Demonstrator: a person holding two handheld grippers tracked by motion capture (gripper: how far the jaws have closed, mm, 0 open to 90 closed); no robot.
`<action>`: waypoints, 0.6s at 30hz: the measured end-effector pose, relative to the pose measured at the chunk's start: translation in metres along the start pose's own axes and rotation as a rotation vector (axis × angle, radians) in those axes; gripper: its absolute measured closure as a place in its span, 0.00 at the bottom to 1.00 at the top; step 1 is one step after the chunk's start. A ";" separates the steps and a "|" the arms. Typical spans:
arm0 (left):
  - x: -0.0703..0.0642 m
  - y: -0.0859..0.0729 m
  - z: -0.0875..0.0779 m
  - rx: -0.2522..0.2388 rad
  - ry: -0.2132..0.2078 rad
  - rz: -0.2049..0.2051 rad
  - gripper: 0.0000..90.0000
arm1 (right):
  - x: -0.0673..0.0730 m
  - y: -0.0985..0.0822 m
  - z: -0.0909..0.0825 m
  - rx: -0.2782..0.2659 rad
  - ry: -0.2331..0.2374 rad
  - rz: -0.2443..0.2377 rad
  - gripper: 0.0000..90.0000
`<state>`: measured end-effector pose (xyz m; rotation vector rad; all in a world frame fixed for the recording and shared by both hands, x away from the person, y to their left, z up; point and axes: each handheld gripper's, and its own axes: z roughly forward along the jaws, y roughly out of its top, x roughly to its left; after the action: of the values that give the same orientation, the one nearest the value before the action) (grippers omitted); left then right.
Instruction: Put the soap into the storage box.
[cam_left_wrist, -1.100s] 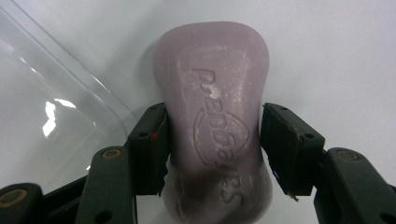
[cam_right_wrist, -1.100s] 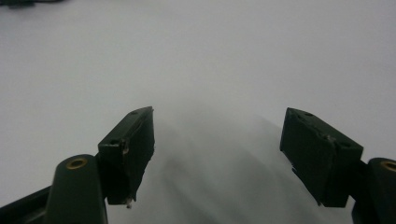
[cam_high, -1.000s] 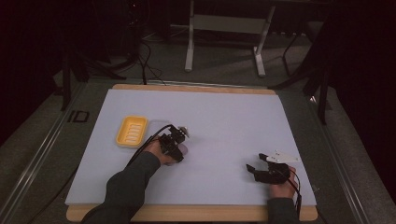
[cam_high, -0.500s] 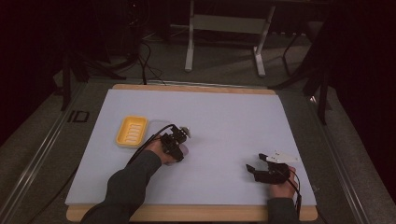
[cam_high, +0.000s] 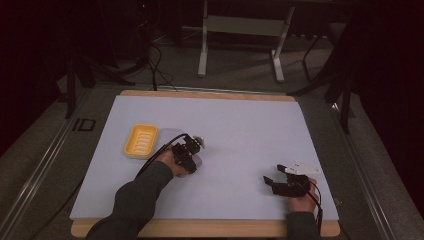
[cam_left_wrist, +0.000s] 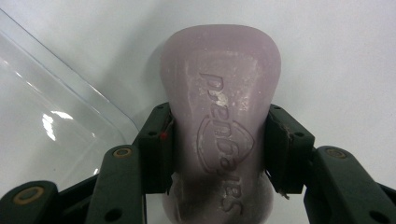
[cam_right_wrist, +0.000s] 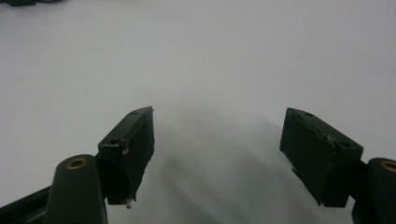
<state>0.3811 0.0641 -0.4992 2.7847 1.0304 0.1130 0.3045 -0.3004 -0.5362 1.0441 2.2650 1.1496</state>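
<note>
A pale lilac bar of soap (cam_left_wrist: 219, 93) with raised lettering lies on the white table cover. My left gripper (cam_left_wrist: 218, 144) is shut on it, with a pad pressed to each long side. Its jaws have just been closing with the bar between them. From above, the left gripper (cam_high: 190, 157) sits left of the table's centre, and the soap (cam_high: 196, 161) shows pale at its tip. My right gripper (cam_high: 274, 176) rests near the front right. In its own view the right gripper (cam_right_wrist: 217, 154) stands open above bare cover, nothing between its fingers.
A yellow ribbed soap dish (cam_high: 141, 141) lies just left of the left gripper. A clear plastic piece (cam_left_wrist: 56, 121) lies beside the soap. The white cover (cam_high: 240, 125) sits on a wooden board. Dark floor, cables and a metal stand lie beyond the far edge.
</note>
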 end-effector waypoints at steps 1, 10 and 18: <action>0.000 0.000 0.000 0.000 0.000 0.003 0.56 | 0.000 0.000 0.000 0.000 0.000 0.000 0.29; 0.002 -0.001 0.000 0.001 -0.011 0.004 0.56 | 0.000 0.000 0.000 -0.002 0.000 0.000 0.29; 0.001 -0.002 -0.001 0.005 -0.014 0.005 0.56 | 0.000 0.000 0.000 -0.002 0.000 0.001 0.29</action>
<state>0.3802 0.0665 -0.4982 2.7889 1.0216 0.0923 0.3044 -0.3005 -0.5362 1.0446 2.2625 1.1520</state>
